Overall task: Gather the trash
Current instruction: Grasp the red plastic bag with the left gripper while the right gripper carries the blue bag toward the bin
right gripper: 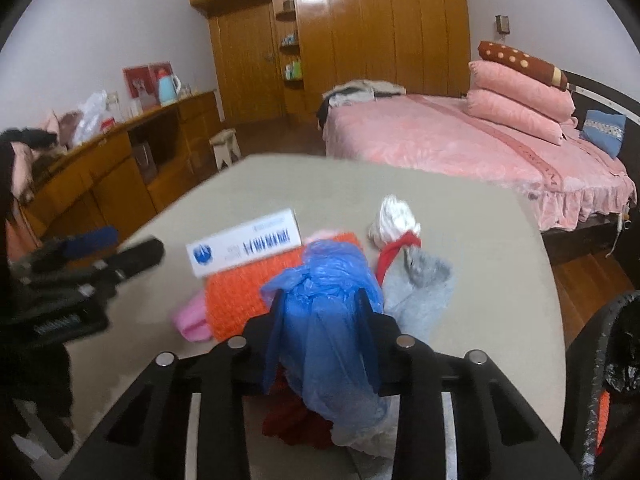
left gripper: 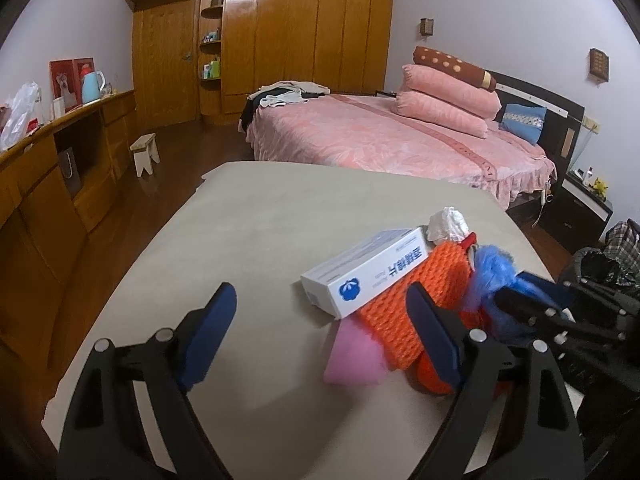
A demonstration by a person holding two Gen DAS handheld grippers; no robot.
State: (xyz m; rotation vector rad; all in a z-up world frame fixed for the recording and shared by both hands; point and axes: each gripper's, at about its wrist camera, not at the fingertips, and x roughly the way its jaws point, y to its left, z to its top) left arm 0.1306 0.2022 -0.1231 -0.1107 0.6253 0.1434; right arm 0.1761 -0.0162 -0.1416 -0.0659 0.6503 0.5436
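Note:
A heap of trash lies on the beige table (left gripper: 248, 232): a white box with blue print (left gripper: 368, 272), an orange knitted mesh (left gripper: 424, 296), a pink piece (left gripper: 352, 356), a crumpled white tissue (left gripper: 448, 222) and a blue plastic bag (right gripper: 324, 304). My left gripper (left gripper: 320, 320) is open, hovering left of the heap, its right finger over the orange mesh. My right gripper (right gripper: 320, 312) is shut on the blue plastic bag, and it also shows in the left wrist view (left gripper: 532, 300). A grey cloth (right gripper: 420, 292) and a red scrap (right gripper: 396, 252) lie beside the bag.
A bin lined with a black bag (right gripper: 616, 360) stands off the table's right edge. A pink bed (left gripper: 400, 136) is beyond the table, a wooden sideboard (left gripper: 60, 168) along the left wall, a small stool (left gripper: 145, 152) on the floor.

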